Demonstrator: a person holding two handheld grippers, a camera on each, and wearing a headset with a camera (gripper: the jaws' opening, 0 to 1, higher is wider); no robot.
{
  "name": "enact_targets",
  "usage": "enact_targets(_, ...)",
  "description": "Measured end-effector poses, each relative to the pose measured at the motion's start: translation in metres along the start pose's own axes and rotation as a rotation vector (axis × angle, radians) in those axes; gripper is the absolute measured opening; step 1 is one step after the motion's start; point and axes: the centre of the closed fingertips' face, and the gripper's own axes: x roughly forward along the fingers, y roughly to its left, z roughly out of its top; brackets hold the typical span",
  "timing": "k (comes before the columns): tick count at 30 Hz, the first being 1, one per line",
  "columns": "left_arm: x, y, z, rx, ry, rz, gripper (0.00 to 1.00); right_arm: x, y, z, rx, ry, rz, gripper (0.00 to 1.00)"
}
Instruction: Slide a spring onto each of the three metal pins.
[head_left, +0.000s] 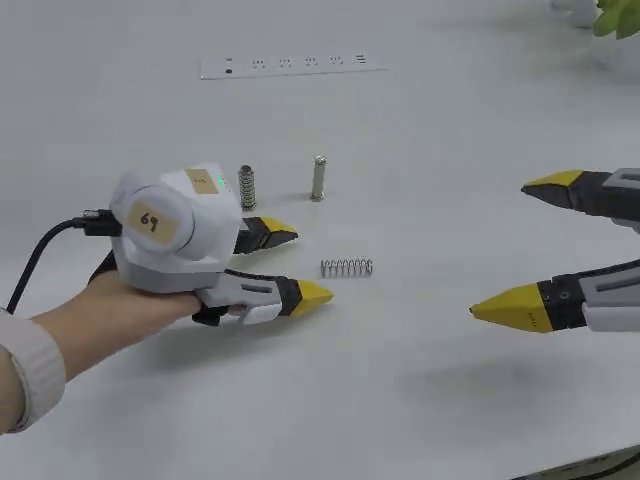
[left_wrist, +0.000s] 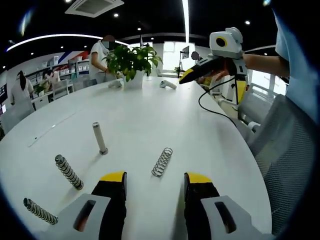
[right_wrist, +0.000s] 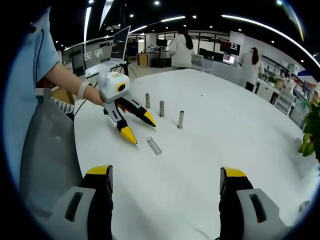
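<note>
Loose spring (head_left: 347, 267) just ahead of the spread left gripper (head_left: 312, 264).
It lies flat on the white counter (head_left: 420, 400), just beyond the left fingers' yellow tips, which are released and empty. The right gripper (head_left: 498, 250), fingers also wide apart and empty, is well apart on the spring's other side. Behind stand a bare pin (head_left: 319, 178) and a sprung pin (head_left: 247, 187).

Jaws parted on left gripper (head_left: 312, 264), held by hand (head_left: 130, 310); right gripper (head_left: 498, 250) faces it, jaws wide apart.
</note>
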Motion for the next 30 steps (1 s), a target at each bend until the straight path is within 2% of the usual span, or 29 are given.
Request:
enact_targets(2,0.003,-0.001,0.000,0.019,0.004,-0.012,0.34,-0.001,-0.001,0.000,0.003,-0.003,-0.003,0.87)
enact_targets(3,0.005,-0.001,-0.002,0.034,0.019,-0.013,0.32,-0.002,-0.001,0.000,0.005,-0.002,-0.003,0.87)
enact_targets(6,0.008,-0.001,-0.001,0.027,0.018,-0.024,0.29,-0.003,-0.002,-0.001,0.006,-0.004,-0.006,0.87)
enact_targets(9,0.012,-0.004,0.001,0.048,0.021,-0.031,0.24,-0.006,-0.003,-0.002,0.010,-0.006,-0.011,0.87)
enact_targets(14,0.016,-0.007,0.001,0.055,0.031,-0.052,0.12,-0.008,-0.002,-0.005,0.017,-0.008,-0.013,0.86)
enact_targets(19,0.018,-0.009,0.003,0.070,0.037,-0.064,0.07,-0.008,-0.001,-0.009,0.024,-0.007,-0.006,0.86)
enact_targets(30,0.021,-0.011,0.002,0.086,0.049,-0.077,0.06,-0.009,-0.001,-0.009,0.034,-0.011,-0.006,0.85)
